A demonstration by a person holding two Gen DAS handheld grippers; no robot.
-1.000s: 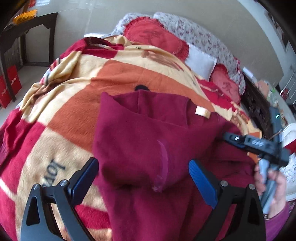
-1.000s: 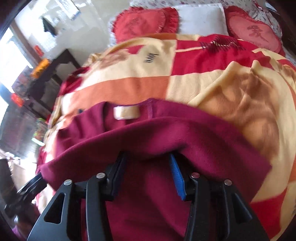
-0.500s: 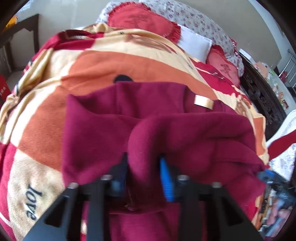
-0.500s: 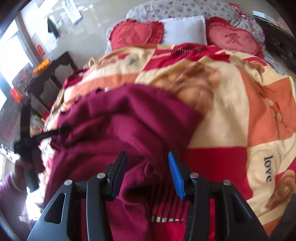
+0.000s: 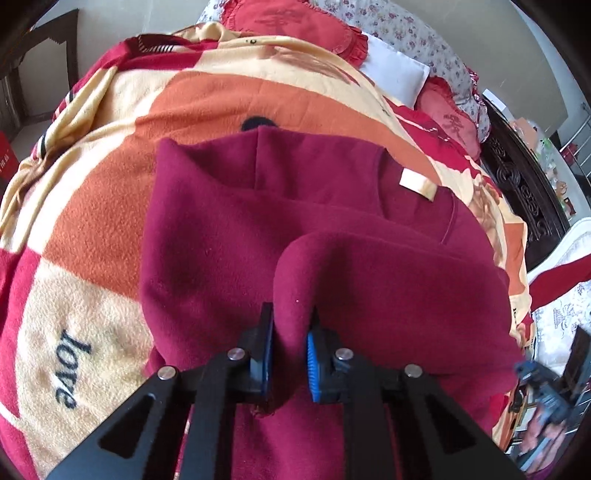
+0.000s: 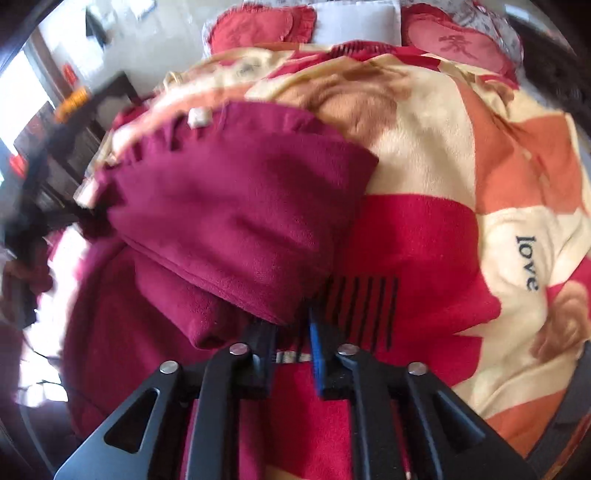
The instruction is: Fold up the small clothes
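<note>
While left gripper (image 5: 290, 325) jaws pinch maroon garment (image 5: 332, 206), right gripper (image 6: 293, 326) jaws just closed, grip unclear.

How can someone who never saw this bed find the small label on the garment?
On the orange, cream and red fleece blanket lies a dark red fleece garment. Near its far edge sits the small cream rectangular label, the only pale patch on that dark red cloth.

Deep maroon fleece on a loud red, orange and cream bed.

The small garment (image 5: 229, 236) is plain wine-red with a pale cream label (image 5: 417, 183) at the neck. The blanket (image 5: 92, 206) under it is checked in orange, cream and crimson, with "love" in dark letters and brown teddy bears. Heart-shaped red cushions (image 6: 458, 44) flank a white pillow (image 5: 397, 79); behind lies a floral-sprigged cover (image 5: 417, 33).
</note>
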